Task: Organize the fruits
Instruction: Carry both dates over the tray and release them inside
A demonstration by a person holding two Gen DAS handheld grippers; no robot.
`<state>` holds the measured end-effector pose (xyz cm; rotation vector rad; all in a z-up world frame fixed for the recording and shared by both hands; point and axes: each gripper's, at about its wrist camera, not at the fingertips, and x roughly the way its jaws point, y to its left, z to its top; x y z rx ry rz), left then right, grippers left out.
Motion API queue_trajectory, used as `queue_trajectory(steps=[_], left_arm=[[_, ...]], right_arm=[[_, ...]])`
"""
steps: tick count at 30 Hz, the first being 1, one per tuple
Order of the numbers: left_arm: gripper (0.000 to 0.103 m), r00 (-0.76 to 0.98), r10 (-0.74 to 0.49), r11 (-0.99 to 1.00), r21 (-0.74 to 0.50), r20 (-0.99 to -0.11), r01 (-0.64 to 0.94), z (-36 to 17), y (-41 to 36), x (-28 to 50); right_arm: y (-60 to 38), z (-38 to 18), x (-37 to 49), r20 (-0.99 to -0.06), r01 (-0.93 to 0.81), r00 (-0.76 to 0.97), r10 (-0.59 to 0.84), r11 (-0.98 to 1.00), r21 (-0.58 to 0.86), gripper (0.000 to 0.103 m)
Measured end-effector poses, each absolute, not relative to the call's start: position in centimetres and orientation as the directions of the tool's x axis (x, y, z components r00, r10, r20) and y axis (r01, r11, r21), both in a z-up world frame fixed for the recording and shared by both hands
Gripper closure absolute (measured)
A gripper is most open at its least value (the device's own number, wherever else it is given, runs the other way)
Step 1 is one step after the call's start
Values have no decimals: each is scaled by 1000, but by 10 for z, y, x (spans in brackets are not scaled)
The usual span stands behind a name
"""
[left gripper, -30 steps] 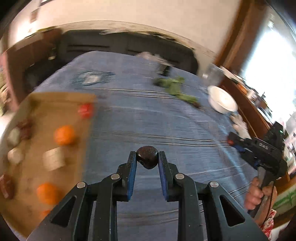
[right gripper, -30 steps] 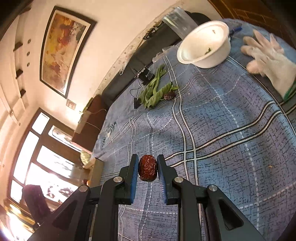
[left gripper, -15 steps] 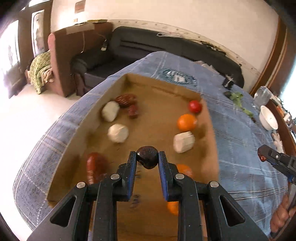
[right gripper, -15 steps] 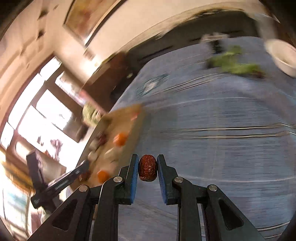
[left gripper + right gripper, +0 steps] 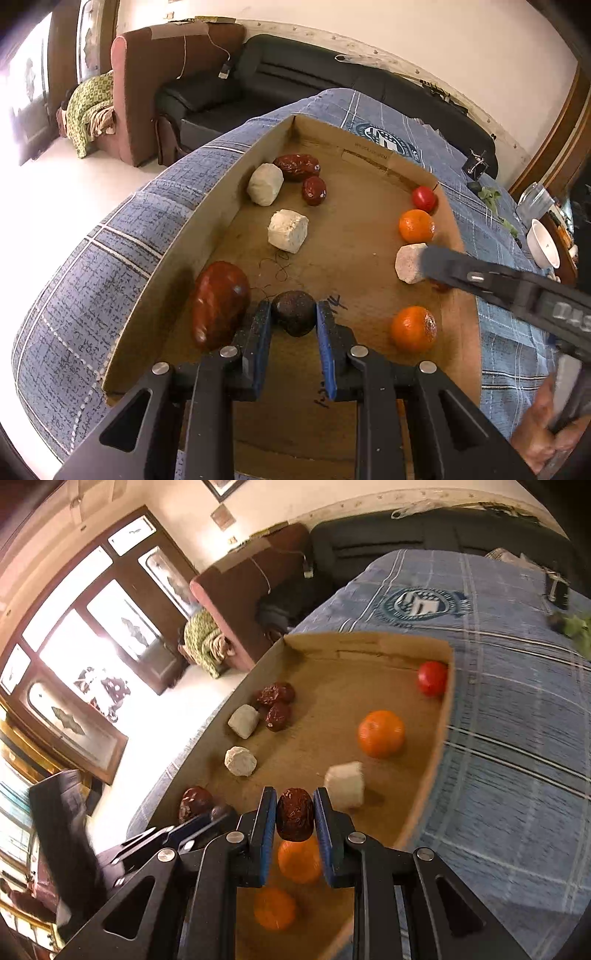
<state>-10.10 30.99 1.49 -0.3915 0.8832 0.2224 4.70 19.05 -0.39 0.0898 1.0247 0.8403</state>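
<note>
Blue checked cloth (image 5: 110, 258) covers the table, and on it sits the shallow cardboard tray (image 5: 221, 177) where the fruit is being sorted. My left gripper (image 5: 293, 325) is clamped on a dark round fruit (image 5: 294, 317), hanging over the tray's near left side, just beside the large red jujube (image 5: 219, 304); the other two red dates (image 5: 297, 167) lie farther along that same left wall. My right gripper (image 5: 294, 819) is closed on a wrinkled date (image 5: 294, 819), held upright with its long axis running up and down between the pads, above the tray's right half near a white chunk (image 5: 345, 784) and the oranges (image 5: 380, 733). To join its kind, I judge this date must travel leftward across the tray.
</note>
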Motion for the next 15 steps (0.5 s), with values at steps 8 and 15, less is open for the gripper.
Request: queue_trajectory(steps=[8, 15], left_arm=[[69, 640, 14, 901, -268, -768, -342, 27, 317, -114], [63, 663, 38, 901, -262, -748, -347, 45, 318, -128]], right_arm=[[226, -16, 53, -751, -577, 232, 618, 709, 405, 79], [217, -10, 53, -739, -553, 261, 621, 724, 413, 61]])
